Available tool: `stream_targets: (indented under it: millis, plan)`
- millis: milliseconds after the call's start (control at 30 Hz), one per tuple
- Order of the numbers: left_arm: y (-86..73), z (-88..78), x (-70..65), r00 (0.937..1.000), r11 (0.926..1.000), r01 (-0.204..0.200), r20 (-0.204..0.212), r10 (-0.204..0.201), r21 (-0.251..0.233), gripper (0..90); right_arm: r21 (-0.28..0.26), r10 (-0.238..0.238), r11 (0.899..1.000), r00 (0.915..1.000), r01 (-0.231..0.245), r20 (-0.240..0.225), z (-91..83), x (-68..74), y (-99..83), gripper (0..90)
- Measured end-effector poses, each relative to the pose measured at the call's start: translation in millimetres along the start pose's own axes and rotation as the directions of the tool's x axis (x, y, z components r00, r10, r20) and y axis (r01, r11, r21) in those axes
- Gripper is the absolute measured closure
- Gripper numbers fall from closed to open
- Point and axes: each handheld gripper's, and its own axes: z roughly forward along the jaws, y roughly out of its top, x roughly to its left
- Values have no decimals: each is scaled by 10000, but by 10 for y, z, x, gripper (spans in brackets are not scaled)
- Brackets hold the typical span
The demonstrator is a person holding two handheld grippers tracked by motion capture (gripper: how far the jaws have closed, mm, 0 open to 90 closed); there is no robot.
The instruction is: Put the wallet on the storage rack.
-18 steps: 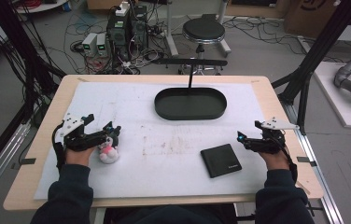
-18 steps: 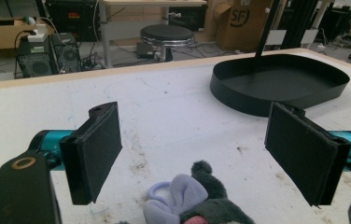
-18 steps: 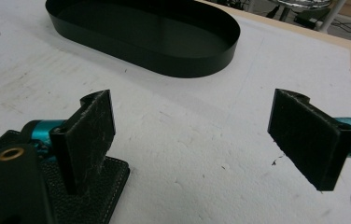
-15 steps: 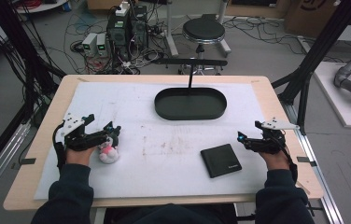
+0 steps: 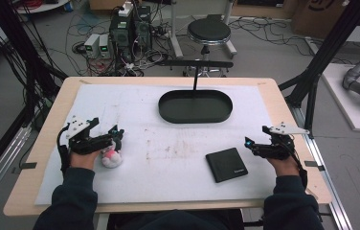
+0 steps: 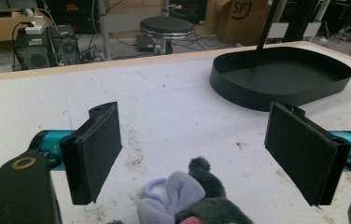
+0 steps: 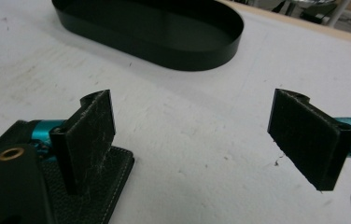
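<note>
1. Nothing has moved to speak of since the earlier frames: both hands and both claws sit where they were, and the things on the table lie in the same spots.
2. At the left edge of the table [image 5: 49, 143], the left claw [image 5: 117, 136] is held low over the white sheet [image 5: 168, 158] with its jaws spread wide.
3. A small plush toy [image 5: 111, 157], grey and lavender with a touch of pink, lies on the sheet just below that claw; in the left gripper view the plush toy [image 6: 190, 200] sits low between the two open jaws, touching neither.
4. Near the right edge, the right claw [image 5: 252, 144] is likewise wide open and holds nothing.
5. A black leather wallet [image 5: 226, 164] lies flat on the sheet toward the near edge, just left of the right claw; in the right gripper view the wallet [image 7: 103, 186] lies under and behind the left-hand jaw.
6. A black oval tray [image 5: 195, 115] stands toward the far edge of the table, near the middle, well apart from both claws.
7. A thin black post [image 5: 196, 79] rises behind the tray.
</note>
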Motion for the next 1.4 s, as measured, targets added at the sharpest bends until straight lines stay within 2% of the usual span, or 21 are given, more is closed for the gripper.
stream_targets:
  millis: [33, 100, 167, 300, 333, 400, 433, 500, 667, 733, 800, 833, 867, 967, 1033, 1067, 1133, 1233, 1333, 1367, 1400]
  plan:
    - [-2, 2, 4, 10000, 10000, 9, 33, -9, 19, 185, 120, -76, 9999, 9999, 77, -91, 24, 17, -5, 153]
    - [-7, 1, 5, 10000, 10000, 37, 9, -37, 19, 185, 538, -79, 9985, 9971, 120, -754, 67, 41, -15, 153]
    - [-11, -3, 6, 10000, 10000, 9, -2, -9, 36, 185, 904, -111, 9957, 9925, 222, -1218, 112, 103, -26, 160]
    - [-16, -7, 7, 10000, 10000, 12, 29, -12, 40, 185, 1123, -159, 9932, 9902, 317, -1388, 159, 166, -41, 167]
    - [-18, -8, 7, 10000, 10000, 13, 40, -13, 49, 185, 1516, -157, 9876, 9858, 414, -1674, 203, 201, -54, 253]
    - [-21, -9, 11, 10000, 10000, 45, 43, -45, 42, 185, 1687, -160, 9846, 9846, 459, -1742, 226, 218, -65, 270]
    - [-22, -9, 13, 10000, 10000, 47, 40, -48, 47, 185, 2058, -135, 9771, 9819, 530, -1889, 279, 239, -92, 288]
    - [-26, -3, 18, 10000, 9999, 65, 39, -65, 93, 186, 2322, -93, 9709, 9776, 592, -2104, 327, 245, -114, 328]
    - [-30, 3, 23, 10000, 9999, 61, 35, -61, 147, 186, 2668, 17, 9617, 9712, 637, -2381, 386, 244, -136, 376]
    - [-31, 5, 23, 10000, 9998, 86, 37, -87, 160, 186, 2765, 220, 9597, 9675, 502, -2520, 406, 227, -150, 389]
    - [-33, 6, 22, 9999, 9998, 99, 51, -100, 185, 186, 2912, 640, 9565, 9588, 202, -2768, 419, 194, -160, 440]
    - [-33, 6, 20, 9999, 9997, 104, 35, -104, 201, 186, 3021, 1123, 9531, 9461, -161, -3038, 430, 162, -175, 472]
    - [-34, 7, 22, 9999, 9998, 85, 57, -86, 206, 186, 3021, 1123, 9531, 9461, -161, -3038, 430, 162, -175, 472]
    - [-36, 12, 20, 10000, 9997, 57, 27, -57, 243, 186, 3165, 1658, 9467, 9329, -598, -3196, 447, 110, -190, 504]
    - [-36, 13, 18, 10000, 9997, 72, 25, -73, 250, 187, 3223, 1948, 9426, 9277, -873, -3185, 449, 70, -185, 587]
    - [-36, 14, 19, 10000, 9996, 79, 27, -80, 259, 187, 3223, 1948, 9426, 9277, -873, -3185, 449, 70, -185, 587]
    - [-37, 16, 21, 10000, 9996, 82, 34, -82, 263, 187, 3036, 1833, 9488, 9350, -875, -3035, 429, 58, -172, 717]
    - [-38, 19, 22, 10000, 9996, 85, 26, -85, 272, 188, 2913, 1763, 9527, 9389, -872, -2956, 411, 43, -159, 810]
    - [-38, 15, 24, 10000, 9996, 95, 15, -96, 250, 189, 2776, 1602, 9576, 9429, -768, -2919, 397, 49, -144, 834]
    - [-37, 14, 26, 10000, 9996, 85, 7, -85, 260, 189, 2765, 1510, 9585, 9462, -694, -2861, 387, 57, -131, 836]
    - [-38, 14, 28, 10000, 9996, 89, 0, -89, 267, 189, 2625, 1253, 9635, 9546, -522, -2701, 372, 78, -107, 840]
